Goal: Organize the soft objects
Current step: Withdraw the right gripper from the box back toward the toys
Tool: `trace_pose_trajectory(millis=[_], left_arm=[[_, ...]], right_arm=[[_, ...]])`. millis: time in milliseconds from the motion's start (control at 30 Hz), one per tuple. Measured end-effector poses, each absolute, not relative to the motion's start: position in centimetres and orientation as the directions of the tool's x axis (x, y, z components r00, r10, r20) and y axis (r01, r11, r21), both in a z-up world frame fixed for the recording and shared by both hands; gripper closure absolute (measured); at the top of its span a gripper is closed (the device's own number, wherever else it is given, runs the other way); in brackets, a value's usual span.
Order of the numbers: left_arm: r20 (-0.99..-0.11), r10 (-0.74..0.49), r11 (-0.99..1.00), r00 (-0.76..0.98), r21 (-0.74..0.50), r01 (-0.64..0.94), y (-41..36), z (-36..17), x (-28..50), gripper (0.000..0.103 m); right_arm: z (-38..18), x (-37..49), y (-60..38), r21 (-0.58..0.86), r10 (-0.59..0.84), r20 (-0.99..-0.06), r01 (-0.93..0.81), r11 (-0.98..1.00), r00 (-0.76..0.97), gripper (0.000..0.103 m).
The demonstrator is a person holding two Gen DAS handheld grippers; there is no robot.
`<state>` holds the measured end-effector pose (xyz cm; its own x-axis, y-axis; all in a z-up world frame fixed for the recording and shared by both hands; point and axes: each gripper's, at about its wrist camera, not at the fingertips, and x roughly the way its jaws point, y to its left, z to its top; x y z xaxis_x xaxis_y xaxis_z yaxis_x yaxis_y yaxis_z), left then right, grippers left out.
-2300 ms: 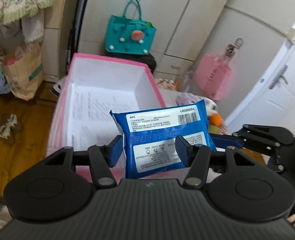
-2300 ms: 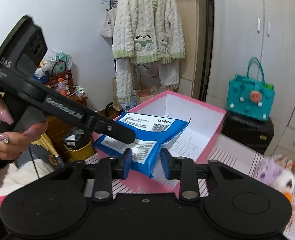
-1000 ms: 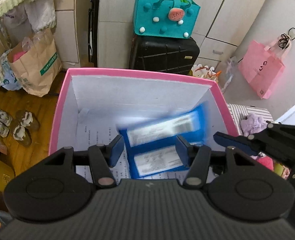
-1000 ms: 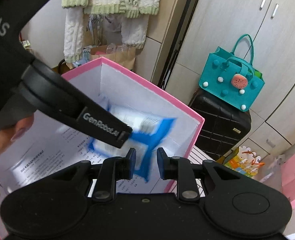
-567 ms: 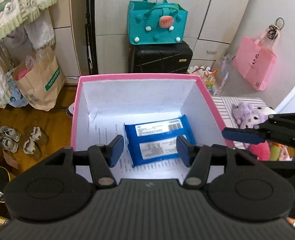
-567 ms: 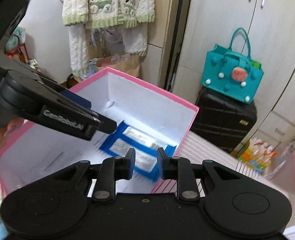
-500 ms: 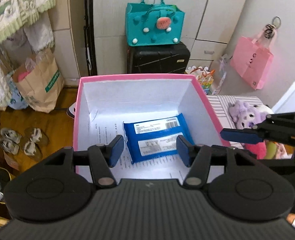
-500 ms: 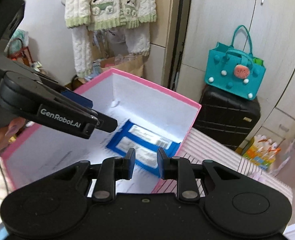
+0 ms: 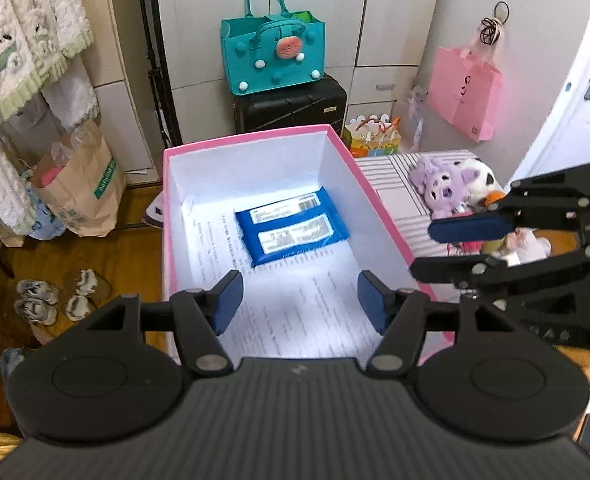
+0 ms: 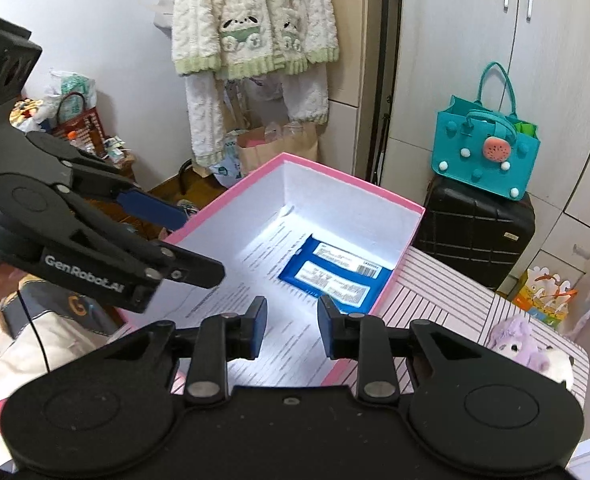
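- Overhead, the left wrist view shows the left gripper (image 9: 299, 300) spread and holding nothing above the pink-rimmed white cardboard box (image 9: 379, 208); a flat blue wipes packet (image 9: 291, 230) lies on its floor.
- Right wrist view: the right gripper (image 10: 291, 330) is parted, empty, beside a purple plush toy (image 10: 515, 342).

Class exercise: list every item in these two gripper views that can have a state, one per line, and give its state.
left gripper: open, empty, above the box
right gripper: open, empty
blue packet: lying flat on the box floor, released
pink box: open, no lid, holding the packet
purple plush toy: lying on the striped surface beside the box
teal bag: upright on the black suitcase
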<state>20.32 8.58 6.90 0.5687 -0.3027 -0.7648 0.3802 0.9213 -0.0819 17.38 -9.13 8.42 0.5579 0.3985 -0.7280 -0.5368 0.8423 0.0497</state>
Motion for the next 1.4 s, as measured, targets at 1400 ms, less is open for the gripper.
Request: trace_pose_trajectory(millis=[1400], left_arm=[[-0.772,-0.401,0.811,0.494,-0.049,0.582,6.8,2.7,2.8,0.020]], right_arm=[[6.9,-0.9,-17.3,0.063,0.410,-0.657,-0.495,0.866,0.633,0.044]])
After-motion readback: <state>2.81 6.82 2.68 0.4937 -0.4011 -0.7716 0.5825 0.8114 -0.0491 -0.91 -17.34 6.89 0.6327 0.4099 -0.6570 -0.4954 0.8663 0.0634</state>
